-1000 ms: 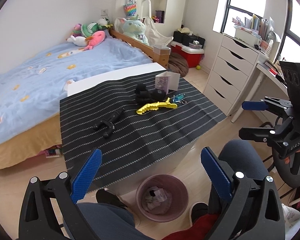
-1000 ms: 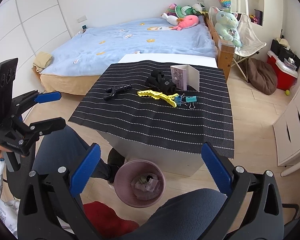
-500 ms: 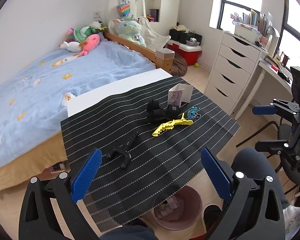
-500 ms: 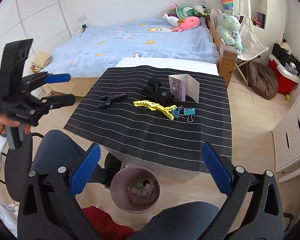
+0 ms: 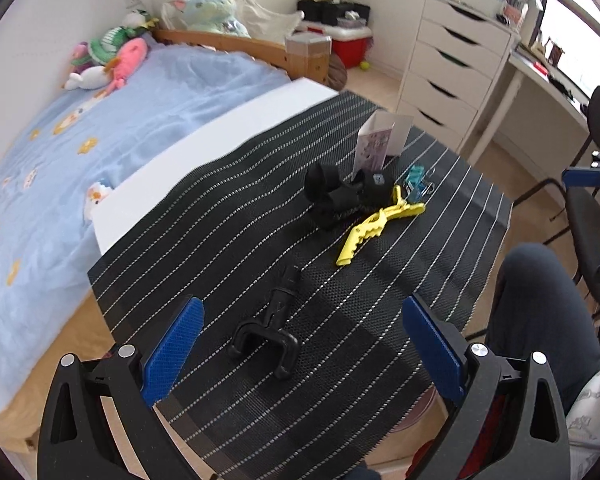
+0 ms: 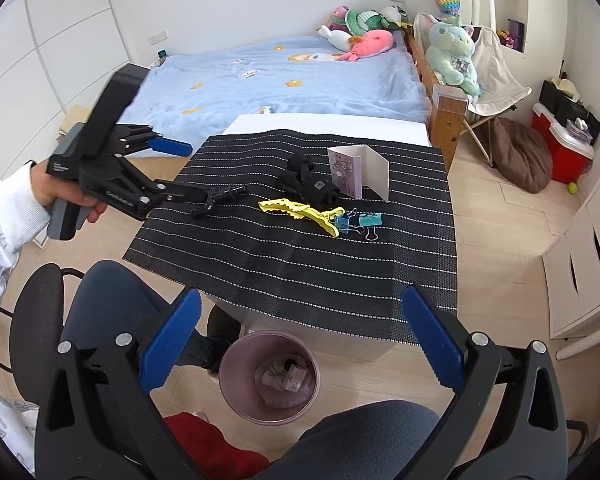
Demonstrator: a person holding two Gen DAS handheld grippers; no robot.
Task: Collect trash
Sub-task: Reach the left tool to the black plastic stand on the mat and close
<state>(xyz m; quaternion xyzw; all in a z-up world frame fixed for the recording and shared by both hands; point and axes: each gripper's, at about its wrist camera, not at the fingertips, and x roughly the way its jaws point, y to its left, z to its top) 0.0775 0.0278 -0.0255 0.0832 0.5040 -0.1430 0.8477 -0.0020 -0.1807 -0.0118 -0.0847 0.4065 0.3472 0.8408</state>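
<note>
The black forked clip (image 5: 266,330) lies near the left edge of the striped mat (image 5: 380,320), and the left gripper (image 5: 300,344) is held just over it with jaws spread wide and nothing grasped. The right gripper (image 6: 296,336), likewise spread and empty, is held back above the pink bin (image 6: 236,376) on the floor. If the pads are closed on the curved fork rather than the stem, the clip could be squeezed out sideways and knocked off the mat.

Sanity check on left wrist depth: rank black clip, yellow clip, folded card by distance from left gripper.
1. black clip, between the open left gripper fingers, on the mat.
2. yellow clip, mid-mat, right of centre.
3. folded card, standing at the far edge.
</note>
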